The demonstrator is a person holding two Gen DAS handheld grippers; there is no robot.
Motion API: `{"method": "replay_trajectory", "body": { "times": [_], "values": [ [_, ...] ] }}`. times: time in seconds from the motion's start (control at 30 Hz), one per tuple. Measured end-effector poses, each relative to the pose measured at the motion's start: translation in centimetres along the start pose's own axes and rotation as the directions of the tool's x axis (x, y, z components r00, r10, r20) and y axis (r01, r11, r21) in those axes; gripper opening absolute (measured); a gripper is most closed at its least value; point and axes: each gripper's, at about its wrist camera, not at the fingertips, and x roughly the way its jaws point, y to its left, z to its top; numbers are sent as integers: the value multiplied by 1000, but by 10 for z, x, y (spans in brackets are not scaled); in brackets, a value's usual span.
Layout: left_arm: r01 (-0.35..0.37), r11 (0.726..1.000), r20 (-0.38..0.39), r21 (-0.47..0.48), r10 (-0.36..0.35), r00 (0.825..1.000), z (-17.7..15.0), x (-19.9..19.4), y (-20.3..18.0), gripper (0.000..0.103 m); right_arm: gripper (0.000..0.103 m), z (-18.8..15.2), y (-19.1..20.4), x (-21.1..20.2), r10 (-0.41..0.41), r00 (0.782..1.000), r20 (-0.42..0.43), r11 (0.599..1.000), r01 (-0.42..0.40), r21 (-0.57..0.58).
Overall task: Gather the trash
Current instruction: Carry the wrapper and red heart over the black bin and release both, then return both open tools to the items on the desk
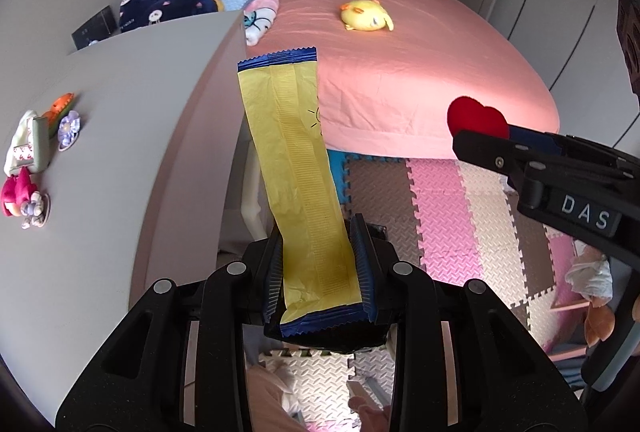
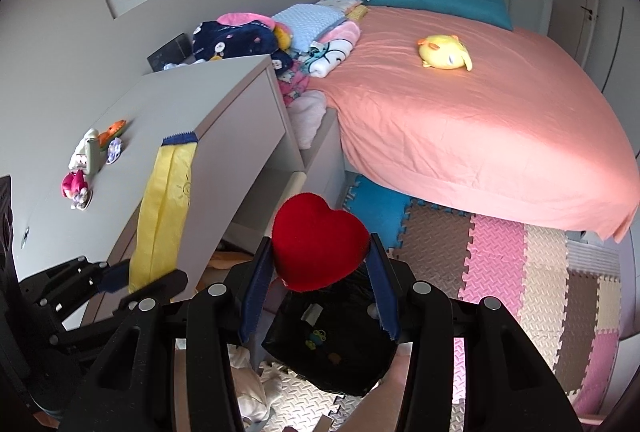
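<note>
My left gripper (image 1: 320,272) is shut on a long yellow wrapper (image 1: 296,160) with blue crimped ends, which stands up between the jaws. It also shows in the right wrist view (image 2: 164,208), held by the left gripper (image 2: 116,280). My right gripper (image 2: 316,272) is shut on a red heart-shaped plush (image 2: 320,244); it shows in the left wrist view (image 1: 478,118) at the right gripper's tip (image 1: 480,140). A black bin bag (image 2: 332,344) sits below both grippers, open, with small scraps inside; its edge shows in the left wrist view (image 1: 328,340).
A grey dresser (image 1: 120,136) at left carries small toys (image 1: 28,168). A bed with a pink sheet (image 1: 400,64) holds a yellow plush (image 1: 366,17), pillows and folded blankets. Foam puzzle mats (image 1: 460,216) cover the floor. Cloth and toys (image 1: 592,284) lie at the right.
</note>
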Motion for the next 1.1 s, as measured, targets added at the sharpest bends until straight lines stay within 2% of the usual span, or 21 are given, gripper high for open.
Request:
{"method": "replay_trajectory", "body": {
  "times": [0.07, 0.1, 0.13, 0.17, 0.23, 0.57, 1.1],
  "values": [
    [11, 1000, -23, 7, -11, 1000, -1, 3, -2, 47, 54, 1, -2, 2, 2, 1000, -4, 1000, -2, 17],
    [9, 1000, -34, 5, -9, 999, -1, 4, -1, 78, 68, 2, -4, 2, 8, 1000, -7, 1000, -8, 28],
    [-6, 1000, -30, 2, 6, 1000, -3, 3, -2, 97, 76, 2, -6, 1, 4, 1000, 4, 999, -4, 41],
    [-28, 1000, -15, 4, 28, 999, -4, 0, -2, 96, 77, 2, -7, -1, -13, 1000, 23, 999, 12, 53],
    [-25, 999, -15, 25, 26, 1000, -5, -2, -4, 96, 77, 4, -9, -2, -31, 999, 27, 998, 29, 59],
    [-43, 999, -5, 14, 43, 999, -6, -8, 2, 96, 77, 6, -6, -2, -17, 999, 32, 998, 15, 65],
    [-88, 992, 2, -95, 89, 996, -11, -19, 53, 96, 77, 13, 44, 13, 54, 998, 24, 999, -54, -8]
  ]
}}
